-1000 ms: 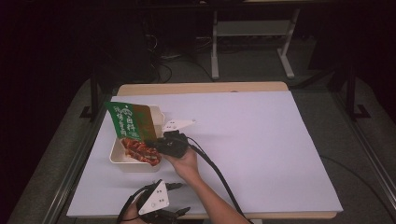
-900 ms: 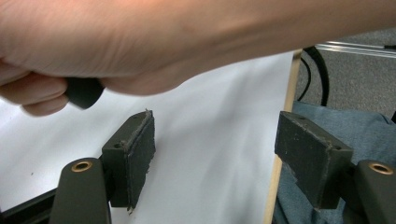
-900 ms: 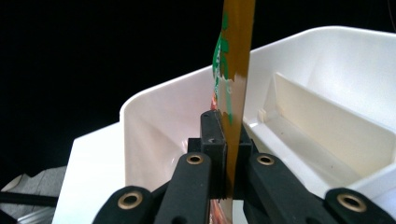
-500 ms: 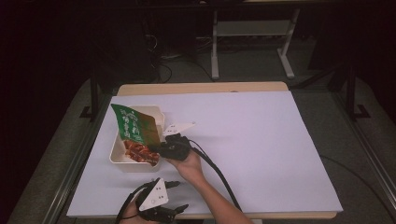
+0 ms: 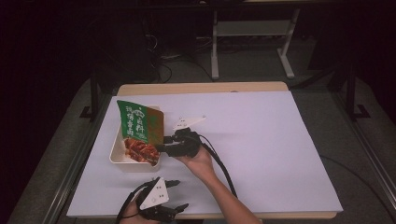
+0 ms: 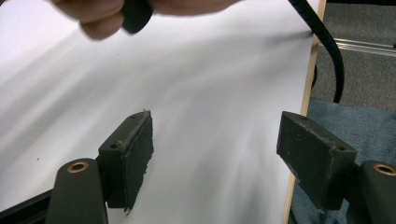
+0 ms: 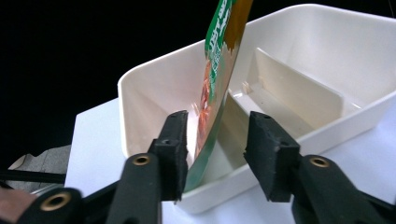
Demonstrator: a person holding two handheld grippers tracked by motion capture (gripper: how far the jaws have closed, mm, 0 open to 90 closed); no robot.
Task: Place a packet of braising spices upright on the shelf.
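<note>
Black foam pads of the right gripper [image 7: 215, 154] have just been spreading apart, and the green snack packet [image 7: 212, 88] stands between them on its lower edge, loose, with daylight on the right-hand side. Seen from above, that right gripper [image 5: 161, 148] sits at the near right corner of the cream divided tray [image 5: 116, 157], and the packet [image 5: 140, 133] leans in the tray with its long axis running up and away from the jaws. So the packet lies straight ahead of the right gripper, which is by far the nearer one. Backing straight out looks like the clean exit. The left gripper [image 5: 177, 195] rests wide open at the table's near edge [image 5: 261, 215], holding nothing.
</note>
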